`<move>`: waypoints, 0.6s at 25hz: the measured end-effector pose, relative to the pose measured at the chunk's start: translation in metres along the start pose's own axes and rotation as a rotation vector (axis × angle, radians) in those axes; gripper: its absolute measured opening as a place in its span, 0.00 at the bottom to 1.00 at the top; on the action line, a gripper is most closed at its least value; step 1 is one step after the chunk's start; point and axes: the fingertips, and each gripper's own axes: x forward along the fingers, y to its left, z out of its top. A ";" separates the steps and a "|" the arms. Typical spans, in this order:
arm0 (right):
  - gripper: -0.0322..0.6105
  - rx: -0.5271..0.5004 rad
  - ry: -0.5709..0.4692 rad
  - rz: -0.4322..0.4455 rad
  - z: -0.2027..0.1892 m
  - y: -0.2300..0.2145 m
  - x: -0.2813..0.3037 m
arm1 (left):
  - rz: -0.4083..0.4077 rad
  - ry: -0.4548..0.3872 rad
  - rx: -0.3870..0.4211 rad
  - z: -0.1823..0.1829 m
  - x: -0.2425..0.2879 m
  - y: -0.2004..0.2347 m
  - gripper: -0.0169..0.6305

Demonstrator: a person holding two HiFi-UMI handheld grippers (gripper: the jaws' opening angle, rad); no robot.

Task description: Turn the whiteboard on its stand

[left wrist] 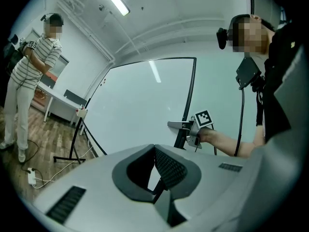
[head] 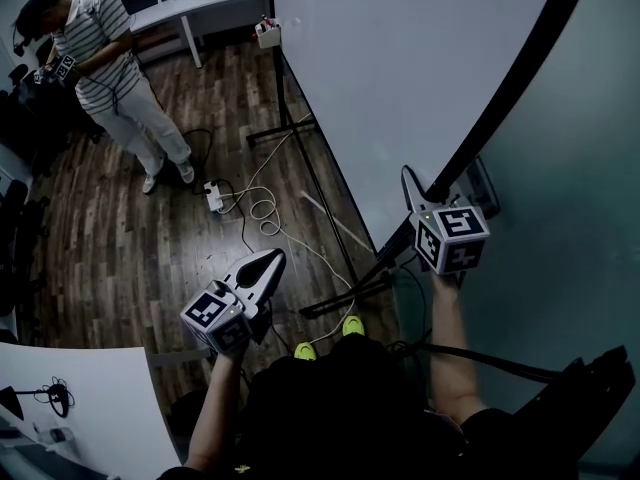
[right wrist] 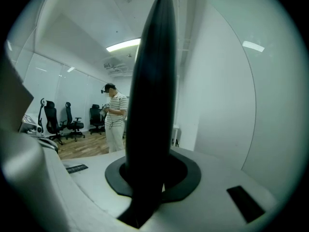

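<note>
The grey left gripper (head: 268, 266) hangs low, jaws together and empty. The grey right gripper (head: 411, 186) pinches the black frame edge (right wrist: 149, 81) of the big white whiteboard (head: 400, 68), which sits tilted on its black metal stand (head: 284, 98). It looks stiff, bulky and slick-faced, so that rim is the place to hold.

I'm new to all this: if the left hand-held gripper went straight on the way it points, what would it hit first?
Most likely the whiteboard: its pale face fills the view ahead of the left hand-held gripper, with open air between. How far is unclear.
</note>
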 end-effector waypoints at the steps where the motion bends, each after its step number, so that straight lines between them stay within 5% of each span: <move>1: 0.14 -0.002 0.004 -0.004 0.000 0.000 0.001 | -0.001 0.002 0.001 -0.002 0.000 0.003 0.05; 15: 0.14 -0.002 0.019 -0.015 0.005 -0.001 0.020 | -0.017 0.011 -0.029 0.002 0.008 0.019 0.05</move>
